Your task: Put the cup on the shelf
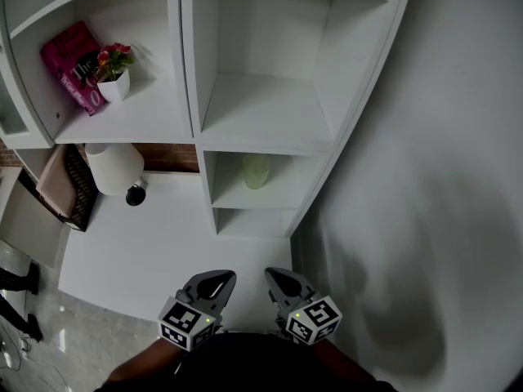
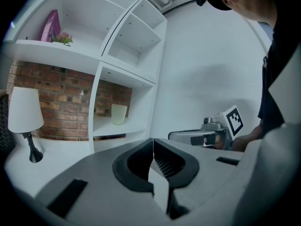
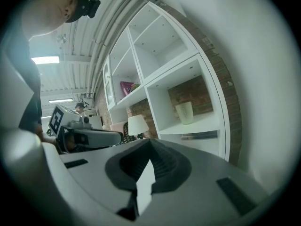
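On the shelf [image 1: 235, 196] the cup [image 1: 256, 171] is seen standing; the left gripper [image 1: 222, 278] and right gripper [image 1: 274, 276] are held closed, empty.

I see the pale green, slightly translucent cup [image 1: 256, 171] standing upright on the white shelf [image 1: 265, 113], alone in the low open compartment of its right-hand column, near the middle of that board.
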Demonstrator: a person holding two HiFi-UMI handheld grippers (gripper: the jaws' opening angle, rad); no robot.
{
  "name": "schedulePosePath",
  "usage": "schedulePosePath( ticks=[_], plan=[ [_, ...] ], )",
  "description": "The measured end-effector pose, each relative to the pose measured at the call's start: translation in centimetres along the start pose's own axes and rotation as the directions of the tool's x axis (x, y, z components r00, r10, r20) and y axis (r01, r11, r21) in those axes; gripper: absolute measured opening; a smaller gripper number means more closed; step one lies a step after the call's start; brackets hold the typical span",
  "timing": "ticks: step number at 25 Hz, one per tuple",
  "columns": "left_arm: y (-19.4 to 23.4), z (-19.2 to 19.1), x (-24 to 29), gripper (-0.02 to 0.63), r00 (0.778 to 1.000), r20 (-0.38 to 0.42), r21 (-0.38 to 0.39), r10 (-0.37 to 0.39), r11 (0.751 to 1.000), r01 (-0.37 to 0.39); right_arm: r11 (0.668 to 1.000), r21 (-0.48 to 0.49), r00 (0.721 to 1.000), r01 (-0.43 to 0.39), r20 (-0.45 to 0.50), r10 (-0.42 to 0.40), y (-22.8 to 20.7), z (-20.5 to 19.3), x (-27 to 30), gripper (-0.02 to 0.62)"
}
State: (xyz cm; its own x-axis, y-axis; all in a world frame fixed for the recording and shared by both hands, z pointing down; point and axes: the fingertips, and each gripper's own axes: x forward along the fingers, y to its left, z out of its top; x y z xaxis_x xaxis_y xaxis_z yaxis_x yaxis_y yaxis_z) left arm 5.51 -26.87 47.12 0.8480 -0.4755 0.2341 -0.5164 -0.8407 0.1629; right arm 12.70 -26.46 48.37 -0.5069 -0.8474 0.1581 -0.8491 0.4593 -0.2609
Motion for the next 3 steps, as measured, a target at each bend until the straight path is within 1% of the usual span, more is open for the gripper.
schedulePosePath(
  ticks=[3],
  plan=[
    [-0.03,0.32,0.02,0.008,1.000,0.005,0.002,-0.002,1.000,0.002,1.000,0.000,1.000,-0.003,0.001,0.003,0.10,0.02,0.08,0.003]
  ],
)
